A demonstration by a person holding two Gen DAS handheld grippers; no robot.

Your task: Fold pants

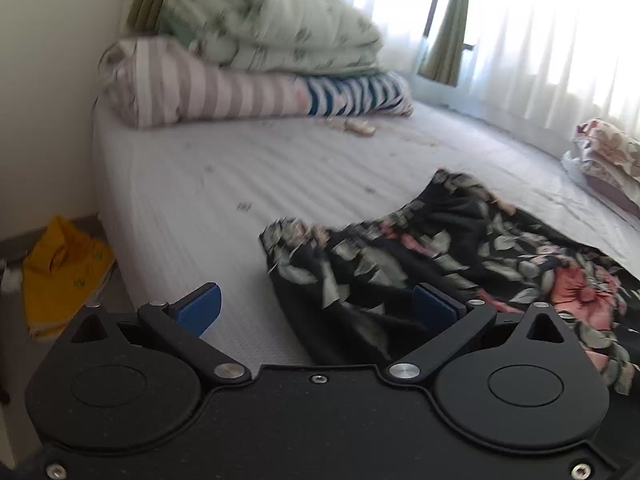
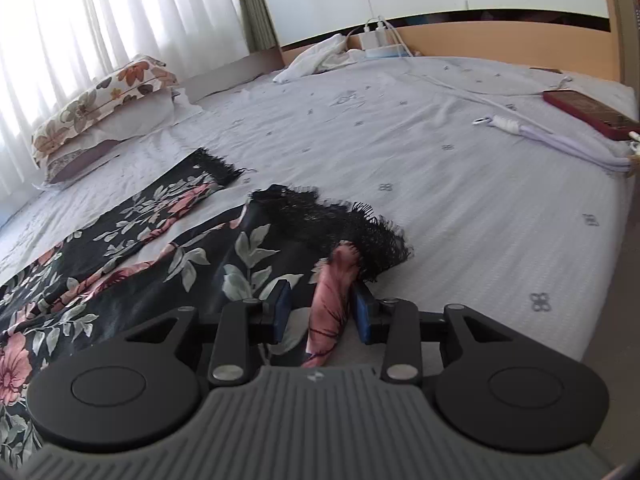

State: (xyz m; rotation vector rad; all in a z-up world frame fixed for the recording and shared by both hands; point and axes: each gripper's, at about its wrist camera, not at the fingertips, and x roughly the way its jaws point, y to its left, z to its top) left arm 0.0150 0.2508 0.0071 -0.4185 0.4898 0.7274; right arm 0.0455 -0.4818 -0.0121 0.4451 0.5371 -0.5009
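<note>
— So how far along is the fold?

— Barely begun, I'd judge. The pants [image 2: 132, 248] lie spread on the bed [image 2: 460, 184], both legs stretched out with a strip of sheet showing between them near the lace hems. No leg is laid over the other yet.

— And the waist end?

— In the left wrist view it sits rumpled, bunched near the bed's edge. That wants smoothing, or at least lifting in step with the hem.

— What are the grippers doing?

— The right gripper [image 2: 322, 312] has its jaws partly closed around a pink-printed fold of the near leg's hem, just below the black lace trim [image 2: 344, 224]. One pad touches the cloth; a gap shows at the other, so the pinch looks unfinished. The left gripper [image 1: 316, 312] has its jaws wide apart, holding nothing, with the waistband corner lying between and just ahead of the fingers.

— What's left, then?

— Nearly everything: grip both ends, bring one leg onto the other, then fold lengthwise.

— Any snags?

— The phone [image 2: 592, 114] and cable [image 2: 560, 140] lie well apart from the pants.
</note>
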